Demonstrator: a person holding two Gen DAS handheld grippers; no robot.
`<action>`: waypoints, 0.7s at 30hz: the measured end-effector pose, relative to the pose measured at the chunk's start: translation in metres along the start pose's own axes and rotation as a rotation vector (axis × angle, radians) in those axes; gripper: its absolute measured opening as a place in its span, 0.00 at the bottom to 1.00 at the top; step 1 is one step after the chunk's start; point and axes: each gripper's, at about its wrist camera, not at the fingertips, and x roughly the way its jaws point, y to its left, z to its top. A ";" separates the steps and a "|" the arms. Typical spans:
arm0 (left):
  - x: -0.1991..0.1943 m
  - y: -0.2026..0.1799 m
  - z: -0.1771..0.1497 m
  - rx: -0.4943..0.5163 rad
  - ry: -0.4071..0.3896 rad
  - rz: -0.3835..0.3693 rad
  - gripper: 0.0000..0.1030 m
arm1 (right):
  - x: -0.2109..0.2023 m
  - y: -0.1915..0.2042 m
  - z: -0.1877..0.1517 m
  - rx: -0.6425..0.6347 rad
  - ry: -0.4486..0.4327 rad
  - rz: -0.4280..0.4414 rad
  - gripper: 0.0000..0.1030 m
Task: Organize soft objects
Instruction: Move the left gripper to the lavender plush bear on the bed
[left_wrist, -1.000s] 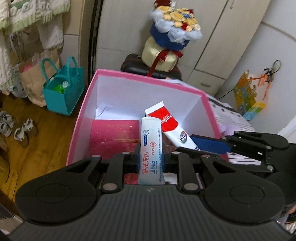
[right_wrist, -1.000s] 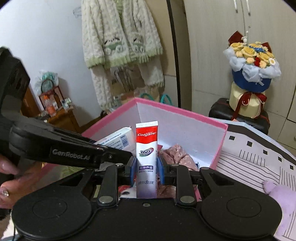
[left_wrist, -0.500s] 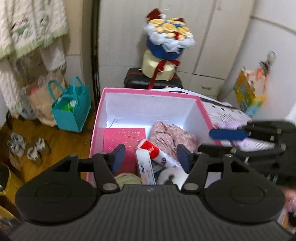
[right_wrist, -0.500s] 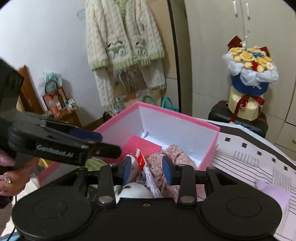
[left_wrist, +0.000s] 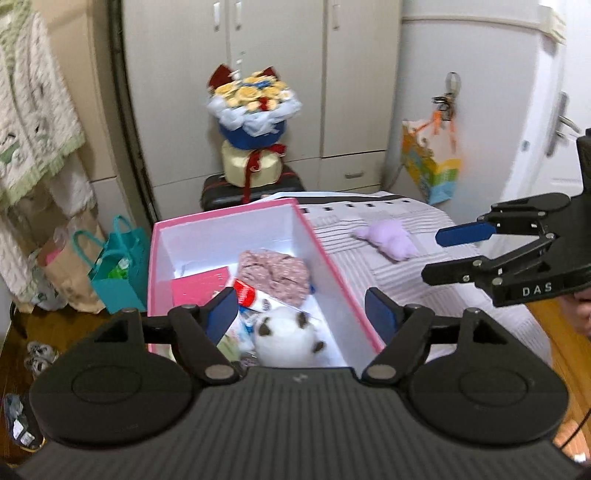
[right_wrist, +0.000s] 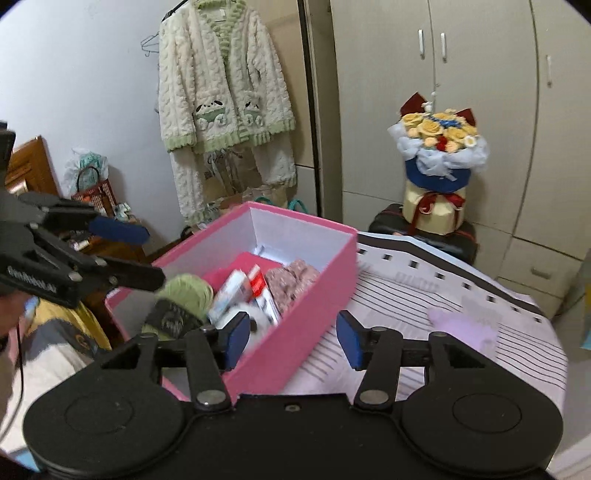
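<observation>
A pink box (left_wrist: 317, 240) (right_wrist: 295, 332) with a white inside stands at the edge of a striped bed. In it lie a red-and-white toothpaste tube (left_wrist: 245, 293) (right_wrist: 260, 291), a white wipes pack (right_wrist: 231, 291), a white plush (left_wrist: 284, 339), a pinkish cloth (left_wrist: 273, 271) (right_wrist: 291, 280) and a green yarn ball (right_wrist: 184, 295). My left gripper (left_wrist: 303, 318) hangs above the box, jaws opening, nothing between them. My right gripper (right_wrist: 293, 339) hovers over the box's near corner, jaws opening, holding nothing. A lilac plush (left_wrist: 388, 240) (right_wrist: 467, 325) lies on the bed.
A flower bouquet (left_wrist: 253, 129) sits on a dark suitcase (left_wrist: 221, 192) behind the box. Teal and brown bags (left_wrist: 110, 269) stand on the wooden floor at left. A knitted cardigan (right_wrist: 221, 103) hangs on the wall. White cabinets (right_wrist: 443, 92) fill the back.
Both grippers have let go of their tubes, which now lie in the box. Both have opened and pulled back and up from the box.
</observation>
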 end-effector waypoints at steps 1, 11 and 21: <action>-0.005 -0.006 -0.001 0.015 -0.002 -0.009 0.75 | -0.008 -0.002 -0.004 -0.002 -0.003 -0.010 0.57; -0.018 -0.065 0.005 0.110 -0.019 -0.075 0.88 | -0.068 -0.026 -0.037 0.002 -0.040 -0.076 0.77; 0.024 -0.113 0.024 0.143 -0.022 -0.133 0.97 | -0.071 -0.058 -0.055 -0.014 -0.061 -0.096 0.87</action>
